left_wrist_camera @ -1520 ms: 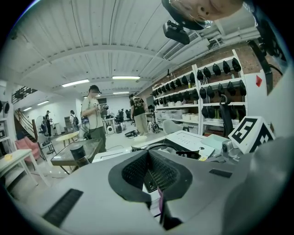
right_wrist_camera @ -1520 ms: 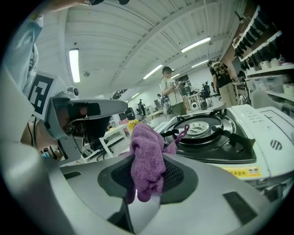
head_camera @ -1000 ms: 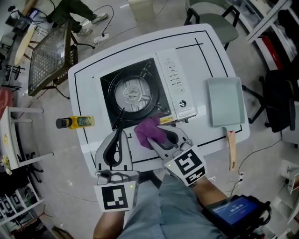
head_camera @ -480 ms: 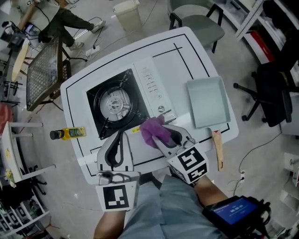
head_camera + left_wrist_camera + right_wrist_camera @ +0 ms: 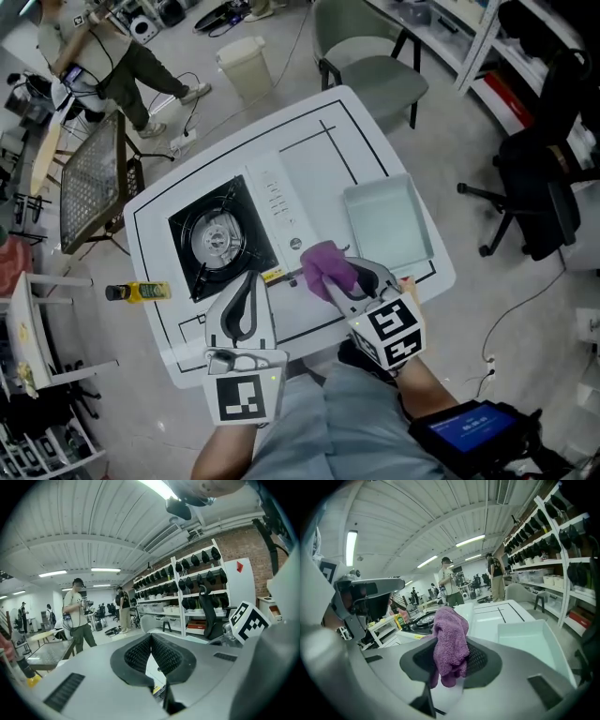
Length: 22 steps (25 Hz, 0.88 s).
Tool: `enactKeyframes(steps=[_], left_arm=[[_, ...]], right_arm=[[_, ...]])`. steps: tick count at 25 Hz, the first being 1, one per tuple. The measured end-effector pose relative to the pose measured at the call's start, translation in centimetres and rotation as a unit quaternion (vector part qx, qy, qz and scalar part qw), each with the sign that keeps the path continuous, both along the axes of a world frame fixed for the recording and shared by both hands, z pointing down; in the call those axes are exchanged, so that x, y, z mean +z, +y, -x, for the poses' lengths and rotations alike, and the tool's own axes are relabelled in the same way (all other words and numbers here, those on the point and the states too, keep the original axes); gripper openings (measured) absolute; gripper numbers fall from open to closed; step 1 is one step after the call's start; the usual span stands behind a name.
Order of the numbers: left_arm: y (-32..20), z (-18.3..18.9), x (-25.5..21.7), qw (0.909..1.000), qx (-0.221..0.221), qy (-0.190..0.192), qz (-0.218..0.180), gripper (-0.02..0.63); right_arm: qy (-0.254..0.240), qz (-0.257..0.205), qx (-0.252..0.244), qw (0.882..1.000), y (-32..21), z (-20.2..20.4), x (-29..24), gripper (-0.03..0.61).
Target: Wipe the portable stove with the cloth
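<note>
Two tools ready: your right tongs clench cloth short of stove; left tongs closed, empty. Loose cloth tail may snag burner grate and pull free.

Left tongs point forward beside the right pair, jaws pressed together at the tips with nothing between them. Right tongs angle forward and leftward, jaws clamped on a bunched purple cloth.
</note>
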<state>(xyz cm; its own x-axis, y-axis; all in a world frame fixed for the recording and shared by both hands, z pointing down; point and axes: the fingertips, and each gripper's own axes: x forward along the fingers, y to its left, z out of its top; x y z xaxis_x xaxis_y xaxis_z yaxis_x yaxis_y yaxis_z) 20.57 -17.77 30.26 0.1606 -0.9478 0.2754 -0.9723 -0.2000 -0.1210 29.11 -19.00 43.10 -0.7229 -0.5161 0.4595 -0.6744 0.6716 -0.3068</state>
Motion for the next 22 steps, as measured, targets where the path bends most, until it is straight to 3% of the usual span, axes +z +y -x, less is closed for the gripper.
enactKeyframes(steps=[7,12,16,22], left_arm=[[0.9,-2.1,-3.8,0.9989,0.005,0.002,-0.047,0.02],[1.4,-0.4,-5.6,0.9978,-0.014,0.003,-0.064,0.02],[0.7,2.3,-5.0,0.9976,-0.036,0.012,-0.058,0.019],[-1.3,7.3,-2.0,0.9974,-0.055,0.041,-0.023,0.02]], right_arm=[[-0.005,-0.062,0.012,0.998,-1.0,-2.5,-5.7,0.152],[-0.006,-0.093,0.003,0.996,-1.1,-1.6,-8.5,0.152],[0.008,-0.086,-0.008,0.996,-1.4,0.4,-7.4,0.152],[0.036,-0.04,-0.02,0.998,-1.8,4.8,-3.0,0.152]])
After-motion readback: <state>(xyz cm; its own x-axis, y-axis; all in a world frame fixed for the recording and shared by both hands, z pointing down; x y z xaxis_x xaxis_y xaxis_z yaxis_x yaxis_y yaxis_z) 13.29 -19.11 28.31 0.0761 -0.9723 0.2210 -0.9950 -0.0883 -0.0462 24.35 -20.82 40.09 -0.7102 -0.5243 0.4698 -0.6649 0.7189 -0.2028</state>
